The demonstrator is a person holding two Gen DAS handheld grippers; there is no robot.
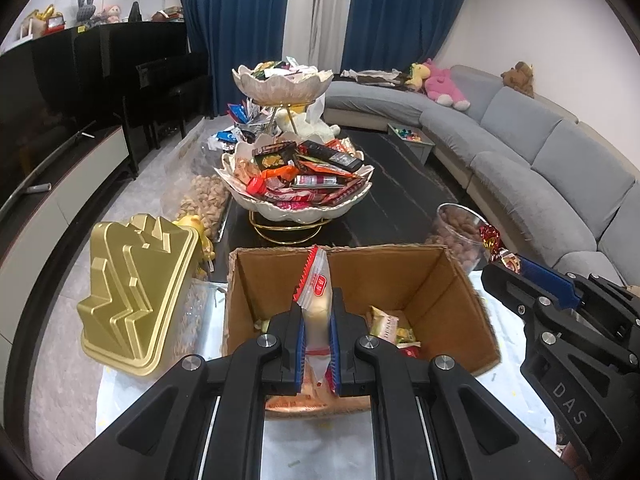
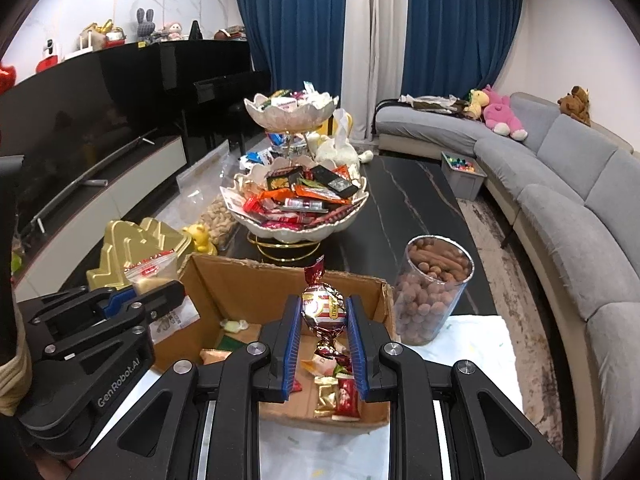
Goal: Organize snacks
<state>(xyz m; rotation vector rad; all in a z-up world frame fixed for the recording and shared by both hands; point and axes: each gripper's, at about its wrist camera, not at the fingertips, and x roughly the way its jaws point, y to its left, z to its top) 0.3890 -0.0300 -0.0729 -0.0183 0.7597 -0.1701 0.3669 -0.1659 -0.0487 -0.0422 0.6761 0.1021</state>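
My left gripper (image 1: pixel 318 320) is shut on a clear snack packet (image 1: pixel 318 296) with a red serrated top, held upright over the open cardboard box (image 1: pixel 448 280). The packet also shows in the right wrist view (image 2: pixel 154 270). My right gripper (image 2: pixel 323 320) is shut on a foil-wrapped twist candy (image 2: pixel 324 308) with red and white stripes, above the same box (image 2: pixel 256 280). That candy shows at the right in the left wrist view (image 1: pixel 498 246). Several wrapped snacks (image 2: pixel 336 394) lie in the box. A two-tier shell-shaped snack stand (image 1: pixel 296 184) full of snacks stands behind the box.
A gold stepped lid (image 1: pixel 136 288) lies left of the box. A clear jar of brown nuts (image 2: pixel 434 292) stands right of it. A bag of pistachios (image 1: pixel 204 200) lies at the table's left edge. A grey sofa (image 2: pixel 568 184) curves along the right; a TV cabinet (image 1: pixel 60 184) is left.
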